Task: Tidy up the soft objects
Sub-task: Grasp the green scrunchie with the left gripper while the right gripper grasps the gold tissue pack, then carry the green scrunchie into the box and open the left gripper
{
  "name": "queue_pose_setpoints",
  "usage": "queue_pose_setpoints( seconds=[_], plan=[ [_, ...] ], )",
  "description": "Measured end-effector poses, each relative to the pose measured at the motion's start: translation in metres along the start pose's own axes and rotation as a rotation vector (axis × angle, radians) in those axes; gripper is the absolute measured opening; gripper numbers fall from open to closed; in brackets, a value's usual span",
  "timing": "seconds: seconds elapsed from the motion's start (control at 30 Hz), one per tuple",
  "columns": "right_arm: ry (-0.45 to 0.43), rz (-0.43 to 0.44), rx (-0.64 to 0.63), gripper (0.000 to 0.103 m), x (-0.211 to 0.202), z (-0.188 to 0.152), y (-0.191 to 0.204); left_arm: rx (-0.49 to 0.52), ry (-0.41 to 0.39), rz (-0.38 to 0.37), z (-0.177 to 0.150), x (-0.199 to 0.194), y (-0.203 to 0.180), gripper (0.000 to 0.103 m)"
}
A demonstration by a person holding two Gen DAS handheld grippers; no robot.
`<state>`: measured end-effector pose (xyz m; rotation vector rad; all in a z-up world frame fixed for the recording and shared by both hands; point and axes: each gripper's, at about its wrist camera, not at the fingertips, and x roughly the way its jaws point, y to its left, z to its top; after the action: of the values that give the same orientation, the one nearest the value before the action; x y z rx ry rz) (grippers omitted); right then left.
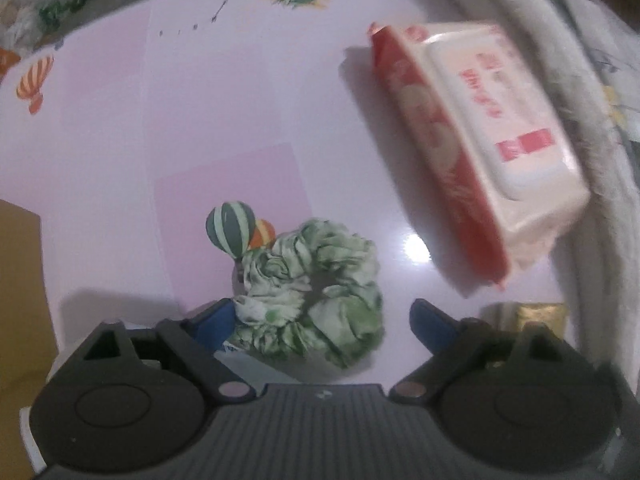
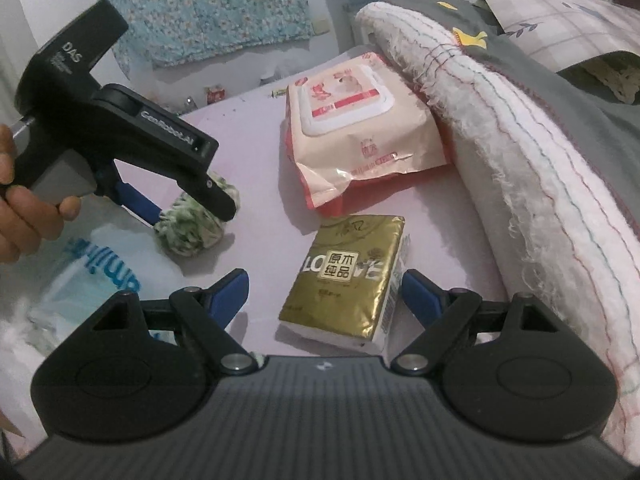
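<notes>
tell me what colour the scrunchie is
Mottled green and white scrunchie, clearest in the left wrist view.

My left gripper hides part of the green scrunchie. The wipes pack looks blurred, its print unreadable. The blanket is cut off by the edge.

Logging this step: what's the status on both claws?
Left claw open around green scrunchie, not clamped. Right claw open, straddling gold tissue pack. Wet-wipes pack lies beyond, clear of both.
</notes>
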<state>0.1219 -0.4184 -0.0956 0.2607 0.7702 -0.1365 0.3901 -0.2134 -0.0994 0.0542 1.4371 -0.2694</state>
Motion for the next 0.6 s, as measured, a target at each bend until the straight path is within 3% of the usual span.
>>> queue_pose_setpoints(
  seconds=[0.13,0.23,0.3,0.37,0.6],
  plan=[
    [0.007,-0.031,-0.060,0.083,0.006,0.001,0.008,0.019,-0.025,0.022,0.000,0.001,0.004,0.082],
    [0.014,-0.071,-0.110,0.076,0.008,0.001,0.015,0.047,-0.054,0.039,-0.005,-0.004,0.004,0.059],
    [0.016,-0.104,-0.132,0.060,0.007,-0.001,0.016,0.054,-0.061,0.023,-0.009,-0.007,0.006,0.047],
    [0.013,-0.100,-0.121,0.058,0.006,-0.001,0.013,0.045,-0.072,0.015,-0.011,-0.010,0.010,0.034],
    [-0.035,-0.036,-0.014,0.056,-0.024,-0.006,0.000,0.015,-0.127,-0.051,-0.022,-0.032,0.008,0.024]
  ],
)
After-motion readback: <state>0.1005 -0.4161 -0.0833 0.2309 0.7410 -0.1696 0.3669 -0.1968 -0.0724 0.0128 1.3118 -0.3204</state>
